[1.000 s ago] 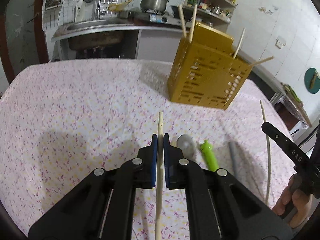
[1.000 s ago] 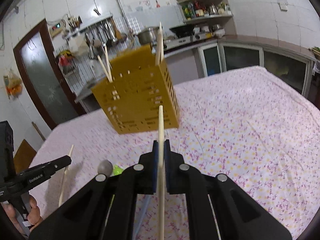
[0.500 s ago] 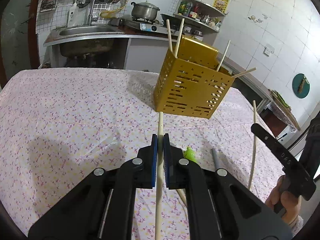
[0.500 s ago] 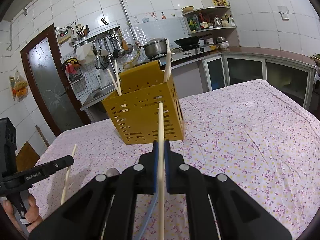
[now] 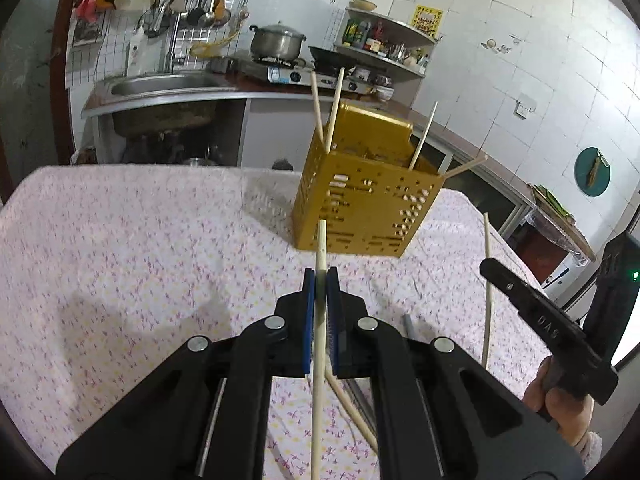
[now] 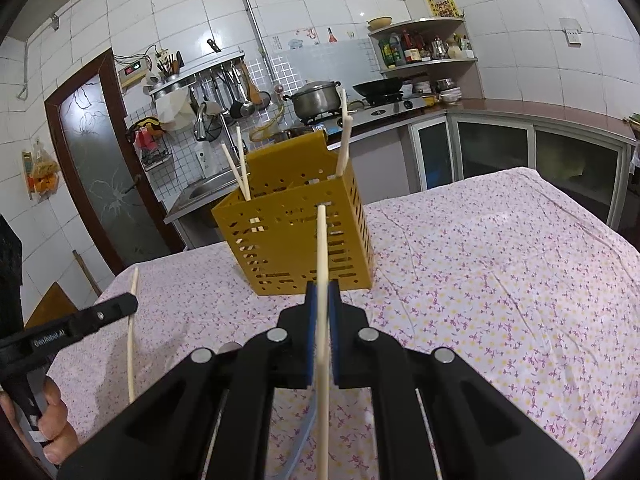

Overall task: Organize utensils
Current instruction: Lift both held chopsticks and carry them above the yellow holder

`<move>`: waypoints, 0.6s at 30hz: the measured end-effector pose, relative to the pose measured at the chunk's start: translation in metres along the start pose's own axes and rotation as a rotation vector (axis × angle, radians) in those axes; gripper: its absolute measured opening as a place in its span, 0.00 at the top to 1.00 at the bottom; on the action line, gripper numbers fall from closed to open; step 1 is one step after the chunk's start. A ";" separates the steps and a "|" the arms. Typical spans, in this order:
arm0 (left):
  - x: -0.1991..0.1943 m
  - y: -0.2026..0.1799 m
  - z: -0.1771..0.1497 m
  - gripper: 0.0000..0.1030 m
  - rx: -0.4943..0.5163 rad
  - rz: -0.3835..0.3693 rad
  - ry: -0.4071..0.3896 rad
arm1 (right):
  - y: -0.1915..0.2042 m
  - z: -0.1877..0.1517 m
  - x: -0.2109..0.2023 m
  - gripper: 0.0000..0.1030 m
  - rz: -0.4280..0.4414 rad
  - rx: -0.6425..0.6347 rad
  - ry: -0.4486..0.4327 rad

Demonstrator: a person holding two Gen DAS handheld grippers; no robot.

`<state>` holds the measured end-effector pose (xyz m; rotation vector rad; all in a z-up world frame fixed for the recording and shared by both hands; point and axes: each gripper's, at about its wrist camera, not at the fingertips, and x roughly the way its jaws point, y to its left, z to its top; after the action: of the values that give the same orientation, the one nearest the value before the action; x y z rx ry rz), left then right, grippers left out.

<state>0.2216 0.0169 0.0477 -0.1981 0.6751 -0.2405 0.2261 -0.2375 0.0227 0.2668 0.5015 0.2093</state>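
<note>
Covering the tabletop is a white cloth printed with small purple and yellow flowers, slightly wrinkled. A perforated yellow utensil holder stands on it, with four pale chopsticks leaning out of the top at different angles. The left gripper is pinching a wooden chopstick between its blue pads, tip pointing toward the holder. The right gripper is pinching a second chopstick the same way, also short of the holder. Under the left gripper another chopstick and a grey handle lie on the cloth.

The room is a white-tiled kitchen. Behind the tabletop run a steel sink and a counter carrying a gas stove with a lidded steel pot and a dark wok. Ladles hang from a wall rack, bottles crowd a corner shelf, and a frosted glass door stands at the left.
</note>
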 end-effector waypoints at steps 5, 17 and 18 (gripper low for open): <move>-0.011 -0.012 0.027 0.96 0.045 -0.008 -0.079 | 0.011 0.015 -0.008 0.94 -0.002 -0.035 -0.047; -0.026 -0.054 0.097 0.96 0.160 -0.052 -0.333 | 0.036 0.090 -0.024 0.94 0.000 -0.121 -0.354; -0.025 -0.057 0.103 0.96 0.163 -0.056 -0.348 | 0.038 0.095 -0.023 0.94 0.004 -0.127 -0.369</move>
<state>0.2591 -0.0199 0.1556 -0.0991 0.3027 -0.3051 0.2488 -0.2268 0.1244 0.1769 0.1213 0.1895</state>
